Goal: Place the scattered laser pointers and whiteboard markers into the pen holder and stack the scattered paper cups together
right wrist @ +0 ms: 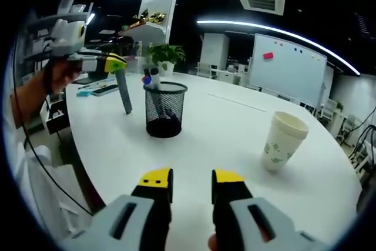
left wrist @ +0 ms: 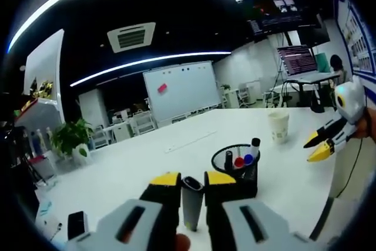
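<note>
While left gripper [left wrist: 192, 187] clamps grey pointer [left wrist: 191, 204], tip hidden.

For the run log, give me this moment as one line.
left gripper: shut on grey pointer | right gripper: open, empty | pen holder: markers inside | paper cups: stacked on table

Grey tongs [right wrist: 192, 184] with black jaws, yellow tips, black cable.
</note>
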`<state>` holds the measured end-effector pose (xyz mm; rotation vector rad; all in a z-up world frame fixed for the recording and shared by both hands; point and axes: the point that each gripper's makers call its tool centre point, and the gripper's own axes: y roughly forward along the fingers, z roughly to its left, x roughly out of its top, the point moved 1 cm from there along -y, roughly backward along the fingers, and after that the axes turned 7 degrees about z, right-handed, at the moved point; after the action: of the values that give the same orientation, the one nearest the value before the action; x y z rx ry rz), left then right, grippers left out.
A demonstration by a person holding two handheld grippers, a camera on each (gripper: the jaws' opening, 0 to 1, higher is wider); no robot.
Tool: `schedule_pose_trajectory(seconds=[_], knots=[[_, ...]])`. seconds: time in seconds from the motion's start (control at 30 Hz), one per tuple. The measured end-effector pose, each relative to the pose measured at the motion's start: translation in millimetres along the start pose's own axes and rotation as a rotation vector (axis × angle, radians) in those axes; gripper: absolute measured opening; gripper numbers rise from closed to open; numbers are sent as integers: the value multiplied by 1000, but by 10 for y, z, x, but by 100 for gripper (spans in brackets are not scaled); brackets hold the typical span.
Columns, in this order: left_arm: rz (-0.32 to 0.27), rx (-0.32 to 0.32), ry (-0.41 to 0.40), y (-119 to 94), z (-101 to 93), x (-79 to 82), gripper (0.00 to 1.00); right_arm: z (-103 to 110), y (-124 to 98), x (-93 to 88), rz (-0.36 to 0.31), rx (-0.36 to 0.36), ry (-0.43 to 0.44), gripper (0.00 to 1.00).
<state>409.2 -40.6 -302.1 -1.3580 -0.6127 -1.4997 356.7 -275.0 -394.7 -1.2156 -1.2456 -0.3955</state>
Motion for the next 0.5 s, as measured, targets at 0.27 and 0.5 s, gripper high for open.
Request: schedule_pose_trajectory(seconds=[0.27, 0.5], knots=[[-2, -12, -13, 0, -5, 28, 16, -4, -7, 13, -4, -4, -2, 27], [-4, -5, -4, -8, -1, 34, 16, -6, 1, 16, -2, -2, 2, 27]])
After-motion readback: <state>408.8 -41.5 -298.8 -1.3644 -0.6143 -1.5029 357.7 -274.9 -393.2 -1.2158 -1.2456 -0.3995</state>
